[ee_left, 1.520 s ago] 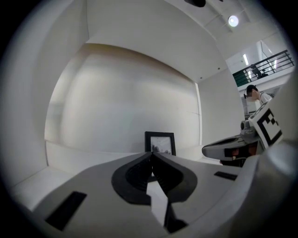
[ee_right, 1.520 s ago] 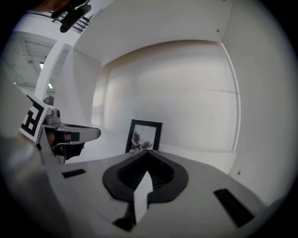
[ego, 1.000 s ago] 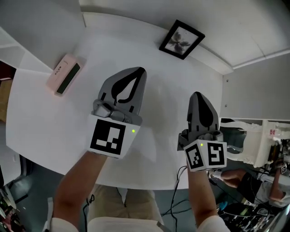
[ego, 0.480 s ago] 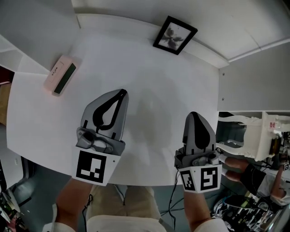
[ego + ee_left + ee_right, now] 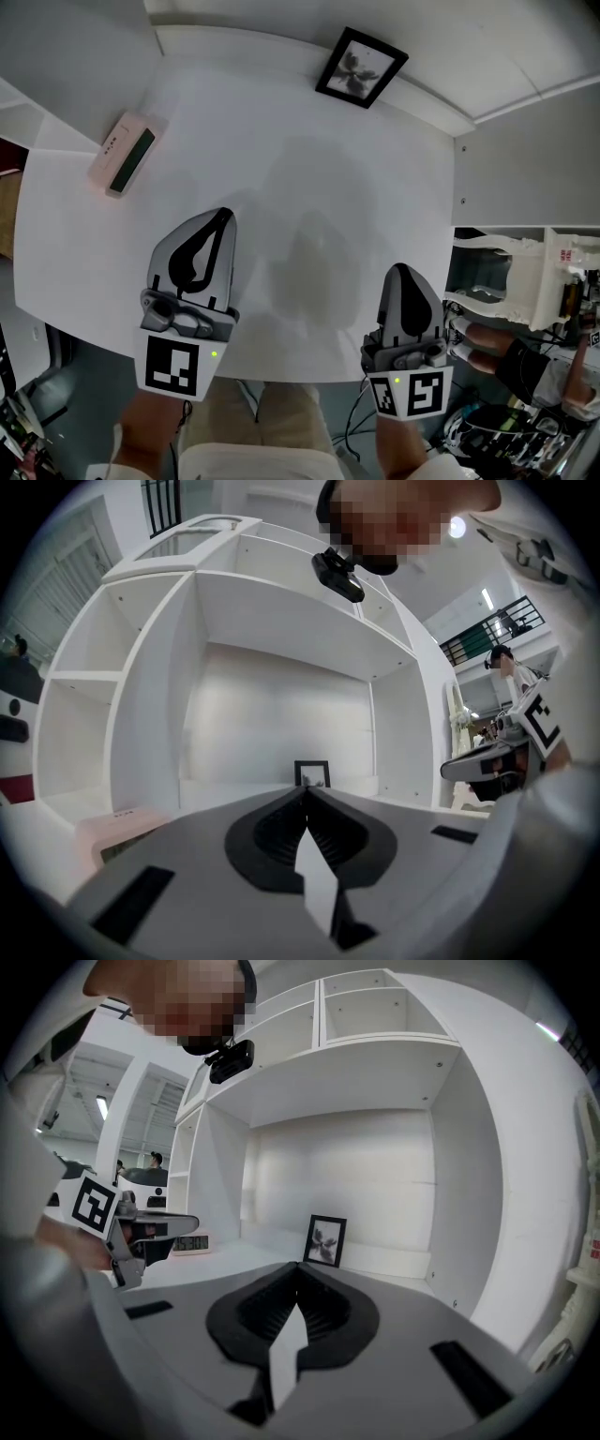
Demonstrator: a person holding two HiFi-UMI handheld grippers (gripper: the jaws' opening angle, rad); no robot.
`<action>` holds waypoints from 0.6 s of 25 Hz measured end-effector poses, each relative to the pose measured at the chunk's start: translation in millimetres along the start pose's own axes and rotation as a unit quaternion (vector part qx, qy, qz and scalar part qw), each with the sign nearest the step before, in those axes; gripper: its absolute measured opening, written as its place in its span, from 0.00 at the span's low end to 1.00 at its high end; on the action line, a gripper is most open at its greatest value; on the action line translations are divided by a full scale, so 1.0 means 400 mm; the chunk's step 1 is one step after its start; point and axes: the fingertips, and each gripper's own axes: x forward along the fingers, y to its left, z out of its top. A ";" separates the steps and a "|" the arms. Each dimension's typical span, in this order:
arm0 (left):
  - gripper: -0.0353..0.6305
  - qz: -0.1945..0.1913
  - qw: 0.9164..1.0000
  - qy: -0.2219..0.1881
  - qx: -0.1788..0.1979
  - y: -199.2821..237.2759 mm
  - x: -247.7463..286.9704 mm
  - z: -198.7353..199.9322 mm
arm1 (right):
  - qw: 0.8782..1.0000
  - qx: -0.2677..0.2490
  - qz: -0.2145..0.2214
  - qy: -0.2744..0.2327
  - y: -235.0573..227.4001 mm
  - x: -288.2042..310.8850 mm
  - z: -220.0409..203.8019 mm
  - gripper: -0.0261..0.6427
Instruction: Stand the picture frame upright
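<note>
— Looking down from the head view, what has changed?
— Both have drawn back to the near edge of the table (image 5: pixel 281 141). The left gripper (image 5: pixel 225 214) and right gripper (image 5: pixel 401 269) are clenched on nothing. One frame (image 5: pixel 361 67) stands far off by the back wall, and one clock (image 5: pixel 124 155) lies far left.
— Left gripper view?
— Jaws pressed together, empty. The frame (image 5: pixel 312 773) is straight ahead, with the clock (image 5: pixel 117 829) near left.
— Right gripper view?
— Jaws likewise closed and empty. The frame (image 5: pixel 325 1240) is upright ahead, and the left gripper (image 5: pixel 141 1227) is at left.
</note>
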 end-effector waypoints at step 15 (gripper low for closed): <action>0.08 -0.003 1.000 0.001 -0.003 -0.019 0.001 -0.008 | 1.000 0.004 0.000 -0.004 0.000 -0.007 -0.002 0.06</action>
